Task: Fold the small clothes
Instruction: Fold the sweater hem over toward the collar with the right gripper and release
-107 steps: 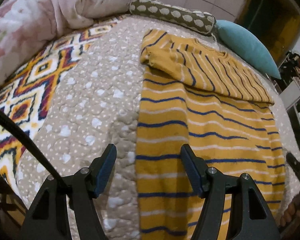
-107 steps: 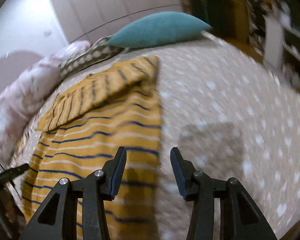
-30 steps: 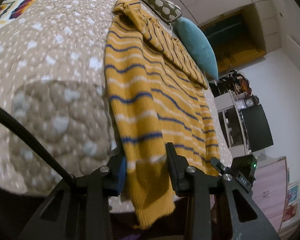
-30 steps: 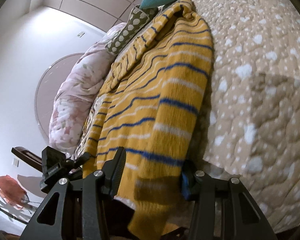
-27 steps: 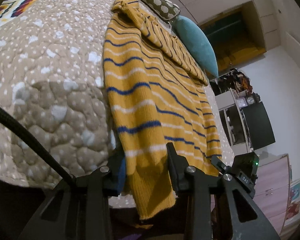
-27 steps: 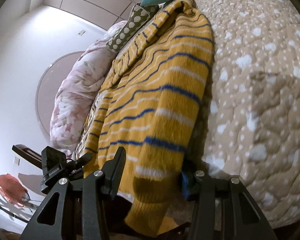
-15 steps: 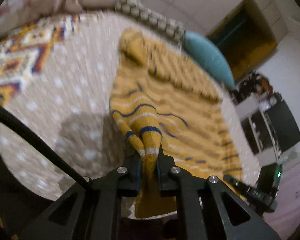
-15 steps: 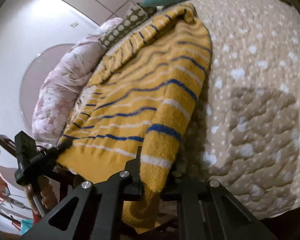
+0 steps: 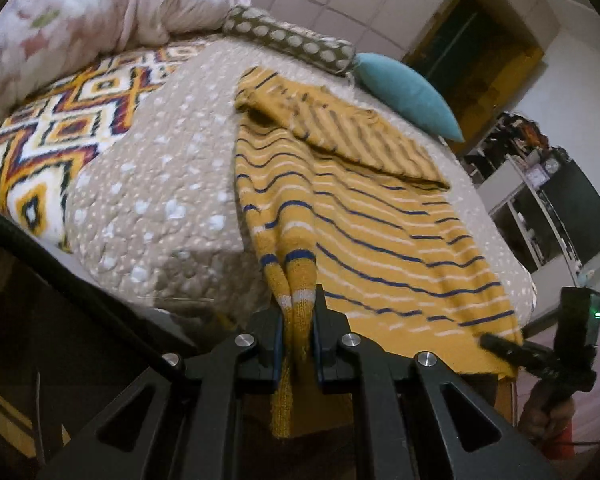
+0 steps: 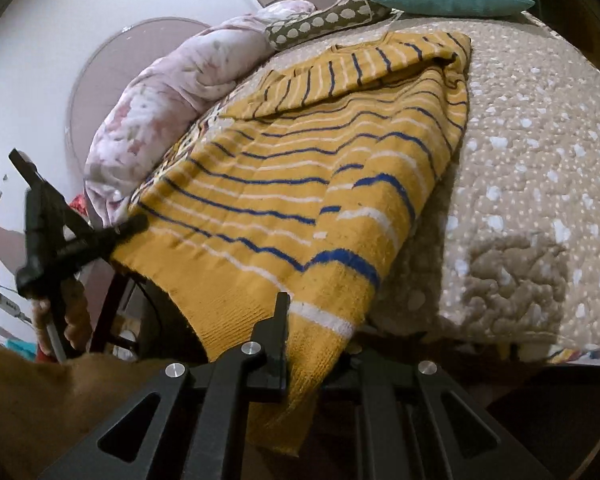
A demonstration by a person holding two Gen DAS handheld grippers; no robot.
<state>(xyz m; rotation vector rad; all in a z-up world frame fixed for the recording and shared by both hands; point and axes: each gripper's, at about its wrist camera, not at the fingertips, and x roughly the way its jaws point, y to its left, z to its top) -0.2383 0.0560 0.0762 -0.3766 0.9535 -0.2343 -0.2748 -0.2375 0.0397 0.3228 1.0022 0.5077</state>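
Sweater (image 9: pixel 372 216), mustard yellow with blue and white stripes, is spread on the bed (image 9: pixel 160 184) with its long axis running from the foot edge toward the pillows (image 9: pixel 408 92), the collar end lying farthest away with a sleeve folded across it. Its hem hangs over the foot edge. One hem corner is clamped in the left tool (image 9: pixel 296 344), the other in the right tool (image 10: pixel 304 356), each closed tightly on the knit. The hem is stretched between the two tools.
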